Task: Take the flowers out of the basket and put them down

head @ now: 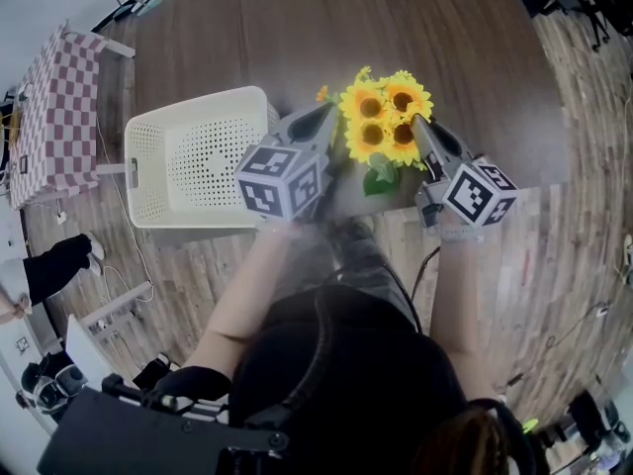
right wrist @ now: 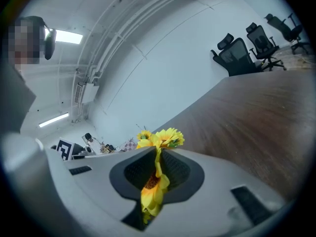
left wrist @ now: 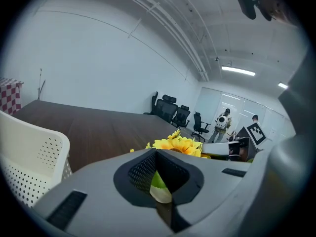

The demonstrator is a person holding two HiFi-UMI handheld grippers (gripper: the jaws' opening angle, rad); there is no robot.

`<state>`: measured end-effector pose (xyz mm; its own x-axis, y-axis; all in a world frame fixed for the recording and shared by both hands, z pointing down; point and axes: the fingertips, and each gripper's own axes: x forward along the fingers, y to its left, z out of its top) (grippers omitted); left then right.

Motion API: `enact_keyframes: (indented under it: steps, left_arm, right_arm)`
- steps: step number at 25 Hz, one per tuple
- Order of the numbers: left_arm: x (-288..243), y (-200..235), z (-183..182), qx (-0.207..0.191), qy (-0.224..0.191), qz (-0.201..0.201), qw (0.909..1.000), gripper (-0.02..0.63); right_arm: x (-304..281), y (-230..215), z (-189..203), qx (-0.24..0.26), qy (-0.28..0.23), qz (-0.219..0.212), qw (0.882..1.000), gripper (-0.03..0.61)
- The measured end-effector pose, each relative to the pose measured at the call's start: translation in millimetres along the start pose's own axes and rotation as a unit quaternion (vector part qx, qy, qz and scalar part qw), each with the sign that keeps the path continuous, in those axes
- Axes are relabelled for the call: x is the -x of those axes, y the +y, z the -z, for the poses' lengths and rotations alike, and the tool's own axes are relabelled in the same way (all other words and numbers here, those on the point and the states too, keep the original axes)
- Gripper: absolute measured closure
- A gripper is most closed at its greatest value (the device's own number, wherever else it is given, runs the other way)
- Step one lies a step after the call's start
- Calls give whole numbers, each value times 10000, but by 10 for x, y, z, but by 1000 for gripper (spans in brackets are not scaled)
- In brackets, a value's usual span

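Note:
A bunch of yellow sunflowers (head: 381,117) with green leaves is held up to the right of the white perforated basket (head: 194,104), over the table's near edge. My left gripper (head: 326,117) comes at the bunch from the left and my right gripper (head: 423,127) from the right. In the left gripper view the left gripper (left wrist: 157,153) is shut with a green leaf (left wrist: 159,187) pinched between its pads, blooms (left wrist: 178,144) just beyond. In the right gripper view the right gripper (right wrist: 157,153) is closed on a sunflower head (right wrist: 152,189), more blooms (right wrist: 165,138) past the tips.
The dark wooden table (head: 297,28) stretches beyond the flowers. A checkered-cloth table (head: 54,107) stands at the far left. Office chairs (left wrist: 170,110) and two people (left wrist: 224,122) are at the room's far end. Cables lie on the wood floor (head: 554,265).

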<state>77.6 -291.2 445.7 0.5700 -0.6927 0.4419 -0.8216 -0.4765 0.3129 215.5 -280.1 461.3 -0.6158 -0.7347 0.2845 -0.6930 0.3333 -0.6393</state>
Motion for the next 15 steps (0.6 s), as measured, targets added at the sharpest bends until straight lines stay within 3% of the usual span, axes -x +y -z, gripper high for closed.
enact_keyframes:
  steps: [6, 15]
  left_arm:
    - [31, -7, 19, 13, 14, 0, 10000, 612]
    - [32, -51, 109, 12, 41, 38, 10000, 612]
  right_arm:
    - [21, -15, -28, -36, -127, 52, 9999, 505]
    - [88, -60, -26, 16, -185, 138, 9997, 503]
